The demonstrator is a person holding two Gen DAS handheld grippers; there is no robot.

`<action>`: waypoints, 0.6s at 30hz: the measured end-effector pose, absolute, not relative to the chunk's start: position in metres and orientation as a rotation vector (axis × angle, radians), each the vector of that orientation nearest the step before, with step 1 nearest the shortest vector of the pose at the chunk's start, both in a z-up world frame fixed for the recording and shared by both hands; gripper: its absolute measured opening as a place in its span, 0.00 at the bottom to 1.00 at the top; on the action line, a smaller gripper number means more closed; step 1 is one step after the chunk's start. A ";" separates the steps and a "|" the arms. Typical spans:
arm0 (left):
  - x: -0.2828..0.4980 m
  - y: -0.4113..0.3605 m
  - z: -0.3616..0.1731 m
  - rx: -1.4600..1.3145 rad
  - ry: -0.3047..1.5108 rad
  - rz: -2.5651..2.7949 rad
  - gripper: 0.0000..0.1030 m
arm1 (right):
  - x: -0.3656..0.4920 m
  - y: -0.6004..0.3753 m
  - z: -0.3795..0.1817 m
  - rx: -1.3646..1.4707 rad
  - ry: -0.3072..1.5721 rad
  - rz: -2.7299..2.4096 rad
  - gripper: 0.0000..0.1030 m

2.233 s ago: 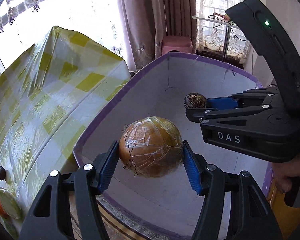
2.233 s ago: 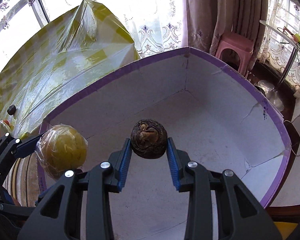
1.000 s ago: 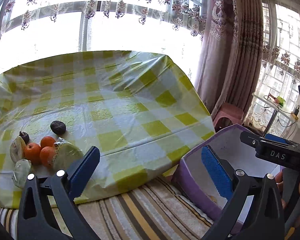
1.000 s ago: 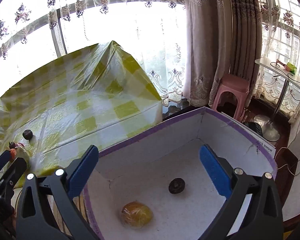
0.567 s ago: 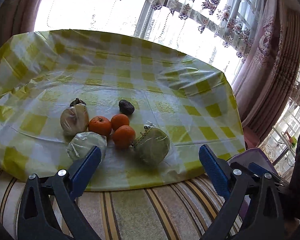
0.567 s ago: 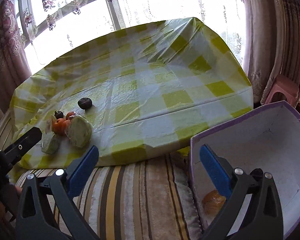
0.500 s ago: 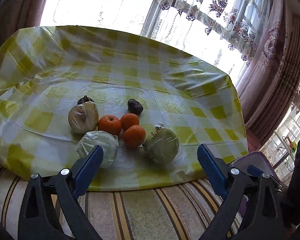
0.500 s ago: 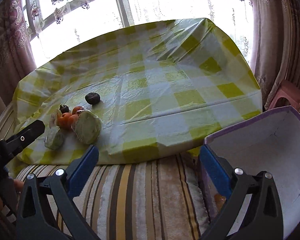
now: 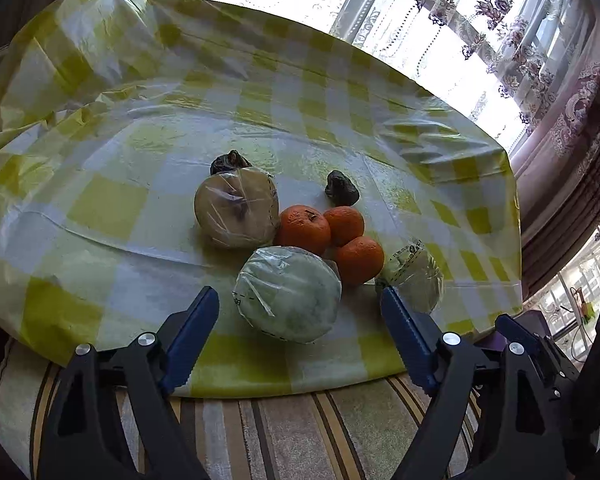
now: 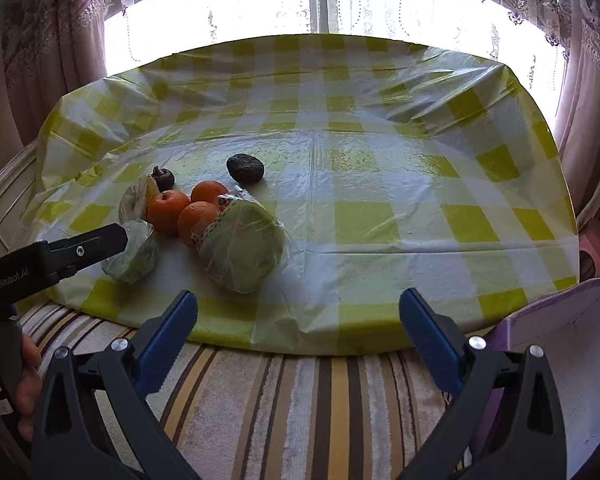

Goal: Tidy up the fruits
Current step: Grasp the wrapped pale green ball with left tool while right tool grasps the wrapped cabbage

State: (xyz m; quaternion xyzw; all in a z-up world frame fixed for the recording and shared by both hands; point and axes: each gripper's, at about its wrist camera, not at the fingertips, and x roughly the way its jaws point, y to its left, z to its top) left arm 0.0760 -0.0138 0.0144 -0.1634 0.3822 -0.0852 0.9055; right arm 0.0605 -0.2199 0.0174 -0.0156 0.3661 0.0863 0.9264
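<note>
Fruit lies in a cluster on the yellow checked tablecloth (image 9: 112,200). It holds a tan wrapped fruit (image 9: 236,210), three oranges (image 9: 303,229), two dark fruits (image 9: 342,194) and two green wrapped fruits. My left gripper (image 9: 298,300) has the nearer green wrapped fruit (image 9: 288,294) between its jaws. The jaws are closing, and the blue pads stand clear of it on both sides. My right gripper (image 10: 299,300) is open and empty at the table's near edge. The other green wrapped fruit (image 10: 242,248) lies ahead of it to the left.
A purple-rimmed white box (image 10: 560,320) stands low at the right, beside the table. A striped cover (image 10: 300,400) runs under both grippers. The left gripper's finger (image 10: 96,242) and a hand (image 10: 24,380) show at the left of the right wrist view. Curtains and windows stand behind.
Both grippers let go of their fruit in the box and swung left to the table. The left gripper has closed in on the green wrapped fruit and its jaws have narrowed.
</note>
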 end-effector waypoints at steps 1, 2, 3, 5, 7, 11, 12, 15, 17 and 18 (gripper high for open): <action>0.079 -0.015 0.012 -0.327 0.805 -0.180 0.77 | 0.063 -0.214 0.017 -0.055 0.752 0.180 0.98; 0.083 -0.016 0.010 -0.318 0.816 -0.178 0.77 | 0.066 -0.209 0.016 -0.079 0.754 0.182 0.98; 0.085 -0.017 0.008 -0.312 0.822 -0.175 0.77 | 0.069 -0.205 0.015 -0.103 0.755 0.181 0.98; 0.089 -0.018 0.006 -0.300 0.833 -0.172 0.77 | 0.074 -0.196 0.012 -0.136 0.757 0.182 0.98; 0.093 -0.019 0.003 -0.289 0.845 -0.170 0.71 | 0.080 -0.190 0.010 -0.154 0.764 0.189 0.98; 0.098 -0.017 -0.005 -0.304 0.855 -0.177 0.56 | 0.090 -0.180 0.004 -0.180 0.777 0.194 0.95; 0.098 -0.015 -0.005 -0.310 0.847 -0.165 0.56 | 0.092 -0.178 0.003 -0.187 0.776 0.193 0.95; 0.096 -0.012 -0.006 -0.326 0.827 -0.152 0.56 | 0.098 -0.172 0.000 -0.207 0.773 0.187 0.90; 0.095 -0.011 -0.006 -0.330 0.819 -0.145 0.56 | 0.102 -0.168 -0.002 -0.220 0.773 0.181 0.87; 0.094 -0.011 -0.006 -0.332 0.814 -0.145 0.56 | 0.104 -0.166 -0.003 -0.224 0.774 0.179 0.86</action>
